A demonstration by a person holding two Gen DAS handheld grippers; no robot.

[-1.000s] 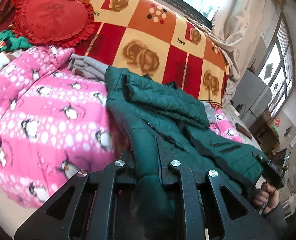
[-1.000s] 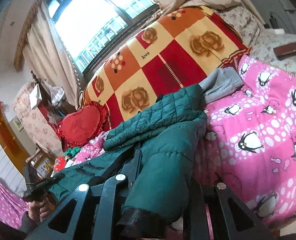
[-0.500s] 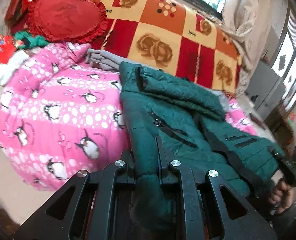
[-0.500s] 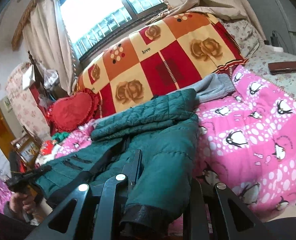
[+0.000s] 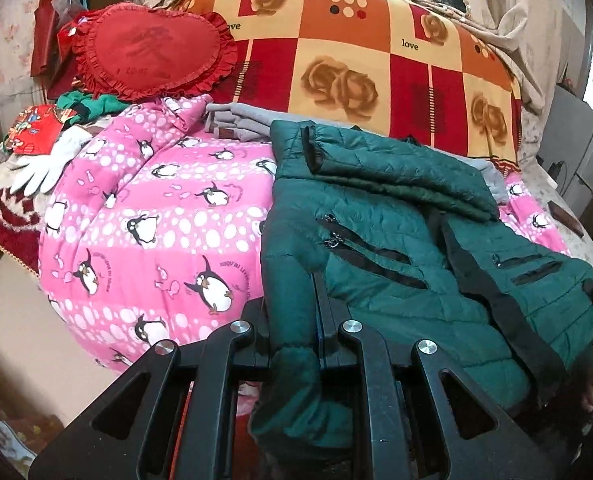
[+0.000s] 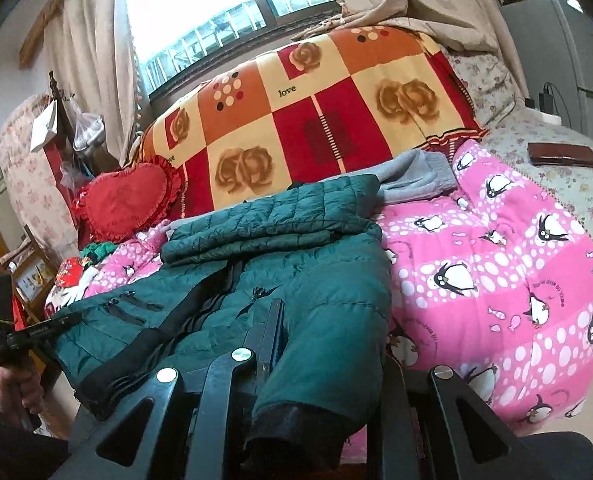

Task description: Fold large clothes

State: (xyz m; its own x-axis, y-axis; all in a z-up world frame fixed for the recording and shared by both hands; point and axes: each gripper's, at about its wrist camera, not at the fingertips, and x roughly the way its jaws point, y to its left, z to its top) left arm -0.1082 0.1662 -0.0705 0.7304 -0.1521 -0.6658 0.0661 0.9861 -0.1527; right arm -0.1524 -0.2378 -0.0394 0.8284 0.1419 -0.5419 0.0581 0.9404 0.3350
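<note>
At the bed's near edge, the green jacket (image 5: 396, 240) lies over the pink penguin quilt (image 5: 156, 220). The left gripper (image 5: 296, 312) is clamped on one sleeve, the right gripper (image 6: 328, 340) on the other.

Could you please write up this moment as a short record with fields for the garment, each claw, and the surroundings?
garment: green puffer jacket, front up, zip pockets showing, hem end folded over
surface: pink penguin quilt
left claw: shut on one sleeve near the cuff
right claw: shut on the other sleeve near the cuff
under jacket: grey garment
behind: rose-patterned blanket, red heart cushion
</note>
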